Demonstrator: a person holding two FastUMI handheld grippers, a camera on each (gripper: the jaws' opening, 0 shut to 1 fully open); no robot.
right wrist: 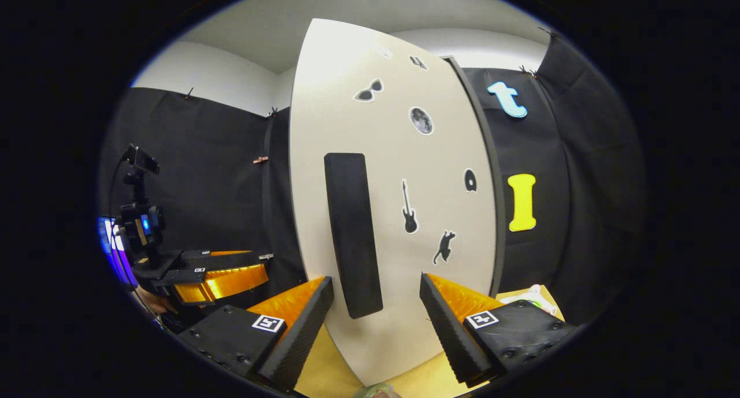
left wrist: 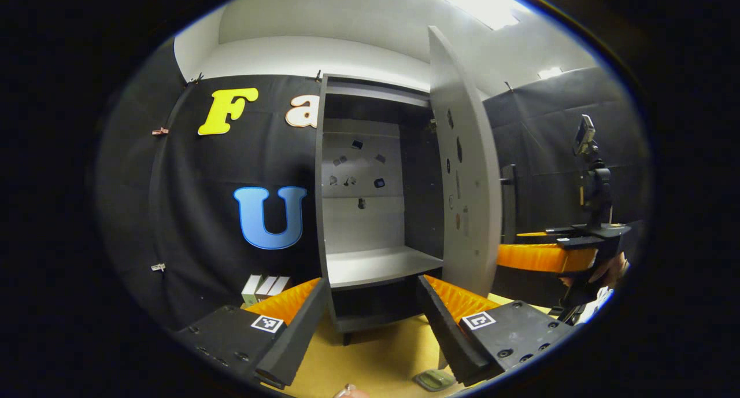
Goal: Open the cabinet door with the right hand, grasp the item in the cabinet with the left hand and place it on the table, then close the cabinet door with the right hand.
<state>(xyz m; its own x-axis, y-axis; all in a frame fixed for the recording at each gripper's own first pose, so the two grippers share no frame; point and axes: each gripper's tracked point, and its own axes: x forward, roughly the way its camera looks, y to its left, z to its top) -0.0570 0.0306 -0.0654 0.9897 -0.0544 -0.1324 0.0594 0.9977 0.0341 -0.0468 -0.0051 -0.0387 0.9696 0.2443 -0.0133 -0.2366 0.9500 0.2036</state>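
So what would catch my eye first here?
The tall grey cabinet in the left gripper view, its shelves bare. In the right gripper view, its pale sticker-dotted door with a long black handle stands straight ahead of the right gripper, jaws spread apart.

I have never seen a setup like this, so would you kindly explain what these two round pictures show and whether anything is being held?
There is no robot here: a person holds a two-finger gripper in each hand, and each carries a fisheye camera looking along its own fingers.

The left gripper view faces a cabinet whose door stands open. Its shelf looks bare. The left gripper is open and holds nothing. At the right edge you see the other gripper.

The right gripper view faces the door's outer side, with stickers and a long black handle. The right gripper is open, the handle's lower end between its fingers, apparently untouched.

The yellow table has small items at the picture's lower edge, too cropped to identify.
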